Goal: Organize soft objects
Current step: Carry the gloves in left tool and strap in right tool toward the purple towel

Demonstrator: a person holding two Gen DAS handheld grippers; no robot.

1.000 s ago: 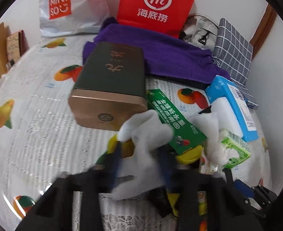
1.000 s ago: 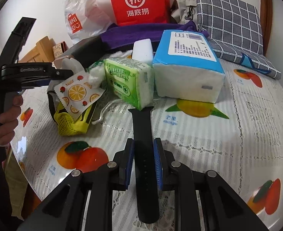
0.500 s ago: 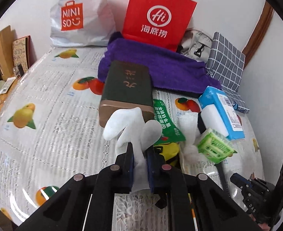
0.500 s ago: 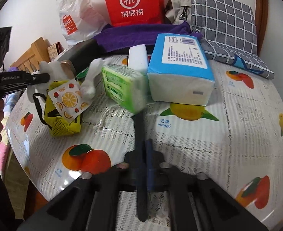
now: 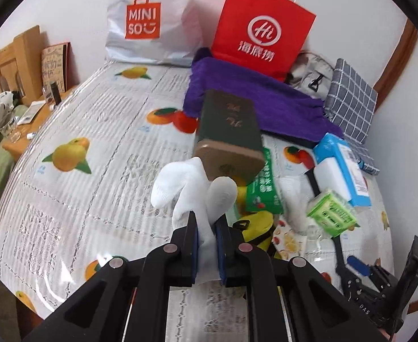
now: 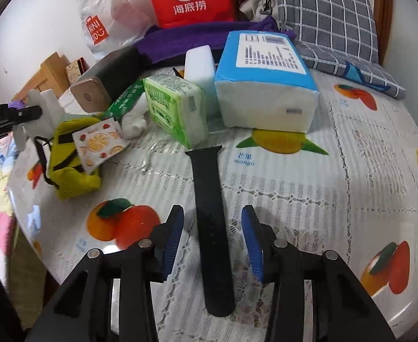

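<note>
White cotton fills the left gripper: its jaws are clamped on a sock, which bunches up above the fingertips at the centre of the left wrist view, lifted off the tablecloth. Directly behind the sock lies a dark green tin with a bronze end, close enough that the sock overlaps it in the frame. To the right of the tin sit a green packet, a second white sock, a green tissue pack, a white sponge and a blue tissue pack, crowded together at centre right. A yellow mesh bag and a fruit-print sachet lie just below the packet. Across the upper part of the frame a purple towel spreads behind the tin, with a red paper bag and a white Miniso bag standing against the wall, and a checked cushion at upper right. In the right wrist view the right gripper has its jaws spread wide, touching nothing, with a black strap lying flat on the cloth between the blue pads and running up toward the green tissue pack. The blue tissue pack stands just right of it, the sponge wedged behind the two. At centre left of that view the yellow bag lies under the sachet, and the left gripper with its sock shows at the left edge.
</note>
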